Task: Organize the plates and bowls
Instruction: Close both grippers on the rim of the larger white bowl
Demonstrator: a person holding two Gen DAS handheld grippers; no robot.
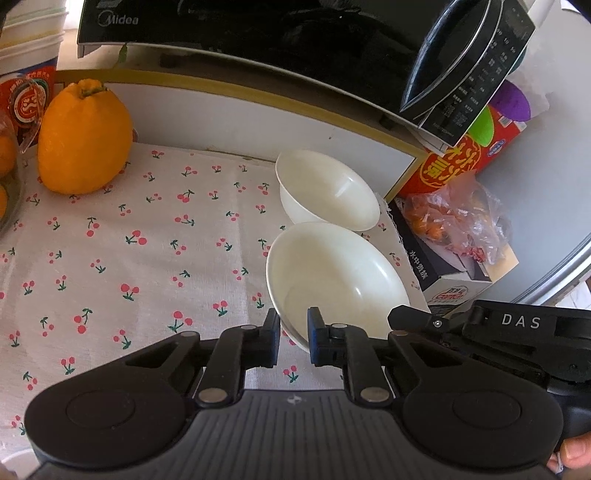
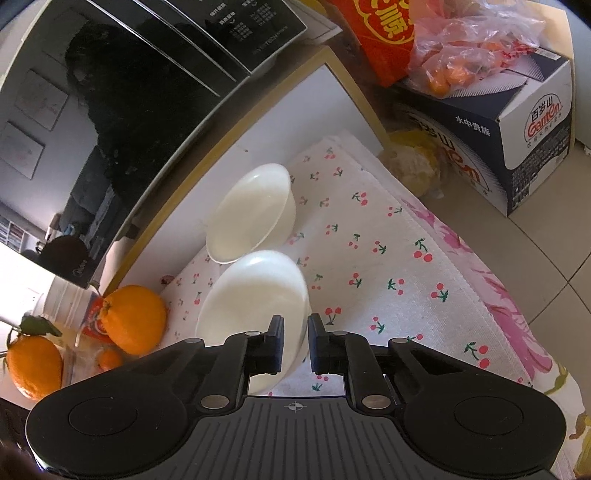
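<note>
Two white bowls stand on the cherry-print cloth (image 1: 129, 258). The near, wider bowl (image 1: 336, 280) is gripped at its rim by both grippers. My left gripper (image 1: 293, 338) is shut on its near rim, one finger inside and one outside. My right gripper (image 2: 295, 341) is shut on the same bowl (image 2: 255, 299) at its right rim. The right gripper's body (image 1: 498, 332) shows at the bowl's right side in the left wrist view. The far, smaller bowl (image 1: 327, 190) (image 2: 253, 216) stands just behind, touching or nearly touching the near one.
A black microwave (image 1: 280, 33) overhangs the back of the cloth. A large orange (image 1: 83, 138) and more fruit (image 2: 33, 365) sit at the left. A dark carton (image 2: 517, 122), a red box (image 1: 458, 158) and a bag of small oranges (image 1: 454, 218) stand right of the cloth's edge.
</note>
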